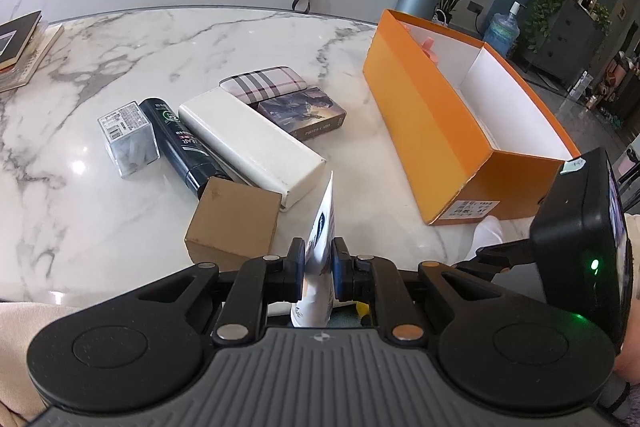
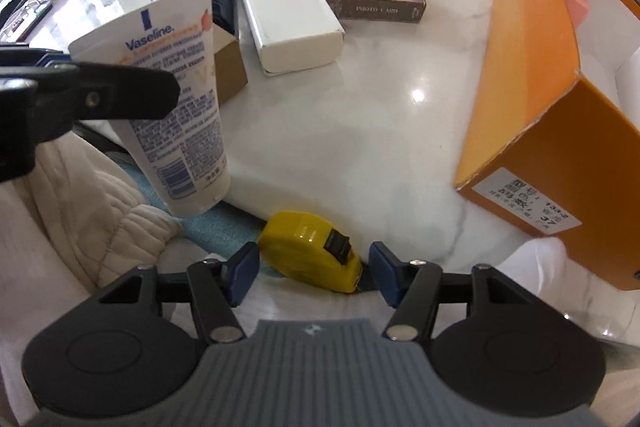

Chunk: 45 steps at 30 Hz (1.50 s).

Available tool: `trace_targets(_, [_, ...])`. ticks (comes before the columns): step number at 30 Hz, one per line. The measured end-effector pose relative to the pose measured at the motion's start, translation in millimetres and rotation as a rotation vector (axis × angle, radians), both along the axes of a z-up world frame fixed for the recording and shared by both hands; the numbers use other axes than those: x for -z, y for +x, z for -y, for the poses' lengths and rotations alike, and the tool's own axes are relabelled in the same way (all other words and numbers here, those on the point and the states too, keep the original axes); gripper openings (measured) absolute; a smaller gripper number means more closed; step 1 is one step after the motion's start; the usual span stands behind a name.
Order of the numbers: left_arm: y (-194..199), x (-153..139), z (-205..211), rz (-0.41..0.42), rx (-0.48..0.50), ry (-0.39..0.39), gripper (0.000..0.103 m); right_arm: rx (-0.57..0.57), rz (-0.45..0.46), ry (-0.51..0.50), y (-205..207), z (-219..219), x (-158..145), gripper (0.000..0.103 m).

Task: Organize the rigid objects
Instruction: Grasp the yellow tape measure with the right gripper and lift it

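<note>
My left gripper (image 1: 319, 273) is shut on a white Vaseline tube (image 1: 322, 227), held upright near the table's front edge; the tube also shows in the right wrist view (image 2: 176, 99). My right gripper (image 2: 312, 273) is open, its jaws on either side of a yellow tape measure (image 2: 316, 251) below the table edge, not closed on it. On the marble table (image 1: 120, 67) lie a clear box (image 1: 128, 139), a dark bottle (image 1: 180, 143), a white box (image 1: 252, 143), a plaid case (image 1: 264, 85), a photo card box (image 1: 302, 113) and a brown cardboard box (image 1: 232, 223).
An open orange box (image 1: 452, 131) stands at the right, white inside, with a pink item (image 1: 428, 45) at its far end; it also shows in the right wrist view (image 2: 560, 75). Books (image 1: 20, 47) lie at the far left. A cream garment (image 2: 80, 195) is at the left.
</note>
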<state>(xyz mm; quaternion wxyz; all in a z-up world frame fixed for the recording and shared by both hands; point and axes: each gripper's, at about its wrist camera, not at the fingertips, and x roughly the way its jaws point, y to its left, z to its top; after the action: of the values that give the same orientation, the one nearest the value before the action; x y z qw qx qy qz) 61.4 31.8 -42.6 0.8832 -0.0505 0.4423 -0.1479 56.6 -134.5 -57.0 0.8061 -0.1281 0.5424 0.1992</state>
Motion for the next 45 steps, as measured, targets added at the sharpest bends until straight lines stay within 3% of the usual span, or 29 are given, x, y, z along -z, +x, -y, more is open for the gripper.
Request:
trace_targets(2, [-1.9,-1.7,-0.2,0.005,-0.003,0.0,0.015,0.028,-0.015,0.049,1.9,7.6,-1.2,0.055])
trace_targets(5, [-5.0,-4.5,-1.7,0.012,-0.01,0.0,0.015,0.06,-0.052,0.18,2.2,23.4,-6.5,0.032])
trace_targets(6, [-5.3,-4.5,-1.8,0.012,-0.012,0.0,0.015,0.076,-0.054,0.207,1.9,27.4,-8.1,0.004])
trace_targets(7, [-5.7,-5.3,-1.2,0.011,-0.013,0.0,0.015,0.086,-0.067,0.221,1.6,30.2,-8.7,0.0])
trace_targets(13, [-7.0,-2.9,4.5,-0.003,-0.004,0.028,0.015,0.03,-0.058,0.259,-7.0,24.1,-13.8,0.0])
trace_targets(15, [-6.9,-2.4,10.1,-0.002,0.0,0.07,0.015,0.05,-0.055,0.231,-7.4,23.8,-13.4,0.007])
trace_targets(16, [-6.0,-0.7,13.3,-0.005,0.004,0.086,0.014,0.064,-0.056,0.226,-7.0,24.6,-13.8,0.017])
trace_targets(17, [-5.7,-0.2,15.2,0.005,0.012,0.088,0.014,0.078,-0.066,0.234,-5.2,27.0,-13.4,0.042])
trace_targets(18, [-4.8,0.2,17.3,0.008,0.022,0.089,0.015,0.083,-0.082,0.25,-2.7,28.7,-12.7,0.054])
trace_targets(24, [-1.7,0.5,18.1,-0.001,0.016,0.083,0.014,0.115,-0.199,0.256,12.9,26.9,4.3,0.051])
trace_targets(31, [-3.5,0.4,8.5,-0.002,-0.01,0.059,0.014,0.219,-0.34,0.333,34.8,27.8,22.5,0.063])
trace_targets(36, [-3.4,-0.3,8.9,0.002,-0.013,0.064,0.014,0.21,-0.311,0.36,32.0,26.2,19.3,0.058])
trace_targets(40, [-7.3,-1.9,8.0,0.022,-0.008,0.089,0.015,0.167,-0.261,0.371,17.5,27.6,8.7,0.03])
trace_targets(45, [-9.1,-2.2,9.0,0.03,-0.001,0.115,0.014,0.073,-0.119,0.391,-1.1,26.7,-13.1,0.02])
